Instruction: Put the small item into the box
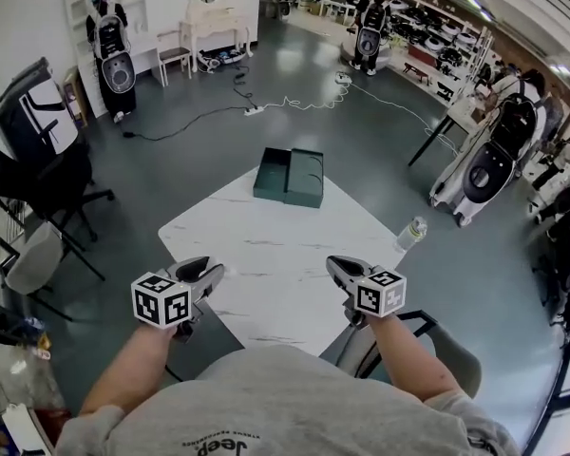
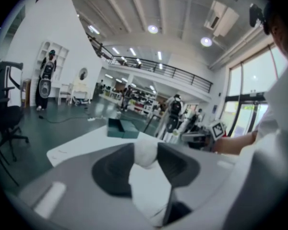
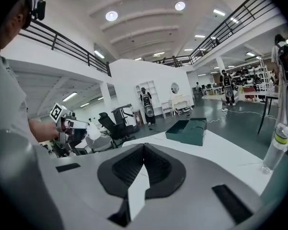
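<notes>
Left jaws: my left gripper (image 1: 207,274) stands part-way open, its tips pinching the small white item (image 2: 145,152) by the table's (image 1: 266,245) near-left edge.
Grip risk: the item looks soft and sits only at the tips, so I judge it could slip out mid-carry.
Box (image 1: 291,176): open at the far edge, well apart from me. A release short of it lands on the tabletop.
Right jaws: my right gripper (image 3: 143,146) is closed and empty.
Bottle (image 1: 411,233): upright at the right edge, where a wide swing could topple it.

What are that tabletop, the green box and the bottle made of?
Tabletop: white with faint grey veins, smooth, so marble or a marble-look laminate. Green box: matte, sharp-edged, probably cardboard. Bottle: see-through, likely plastic.
</notes>
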The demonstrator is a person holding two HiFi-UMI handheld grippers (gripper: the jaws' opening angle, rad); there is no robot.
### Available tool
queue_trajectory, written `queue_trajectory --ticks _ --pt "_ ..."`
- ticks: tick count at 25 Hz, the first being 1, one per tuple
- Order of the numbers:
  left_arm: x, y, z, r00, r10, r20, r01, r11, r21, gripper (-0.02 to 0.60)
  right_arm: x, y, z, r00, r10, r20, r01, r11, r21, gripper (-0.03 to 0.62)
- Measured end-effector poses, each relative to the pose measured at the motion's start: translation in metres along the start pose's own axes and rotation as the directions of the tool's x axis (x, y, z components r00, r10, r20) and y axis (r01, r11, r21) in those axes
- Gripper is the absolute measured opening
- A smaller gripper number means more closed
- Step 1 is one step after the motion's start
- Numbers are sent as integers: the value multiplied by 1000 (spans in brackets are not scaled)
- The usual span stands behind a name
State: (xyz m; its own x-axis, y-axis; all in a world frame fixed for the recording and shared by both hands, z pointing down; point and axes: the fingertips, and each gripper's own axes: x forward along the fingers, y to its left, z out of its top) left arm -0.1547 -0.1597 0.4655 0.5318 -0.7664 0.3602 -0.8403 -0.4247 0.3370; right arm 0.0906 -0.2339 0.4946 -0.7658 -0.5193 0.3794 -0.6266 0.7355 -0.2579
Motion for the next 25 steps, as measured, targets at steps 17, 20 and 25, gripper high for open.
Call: queue_trajectory --ticks 17,20,25 --pt "81 3 25 971 213 -107 -202 974 105 156 54 -125 6 994 108 33 -108 994 -23 8" --pt "97 29 38 978 183 -99 -170 978 123 156 73 -134 16 997 73 29 -72 997 -38 8" --pt "147 79 51 989 106 -106 -84 978 190 157 107 -148 30 1000 -2 1 2 999 -46 8"
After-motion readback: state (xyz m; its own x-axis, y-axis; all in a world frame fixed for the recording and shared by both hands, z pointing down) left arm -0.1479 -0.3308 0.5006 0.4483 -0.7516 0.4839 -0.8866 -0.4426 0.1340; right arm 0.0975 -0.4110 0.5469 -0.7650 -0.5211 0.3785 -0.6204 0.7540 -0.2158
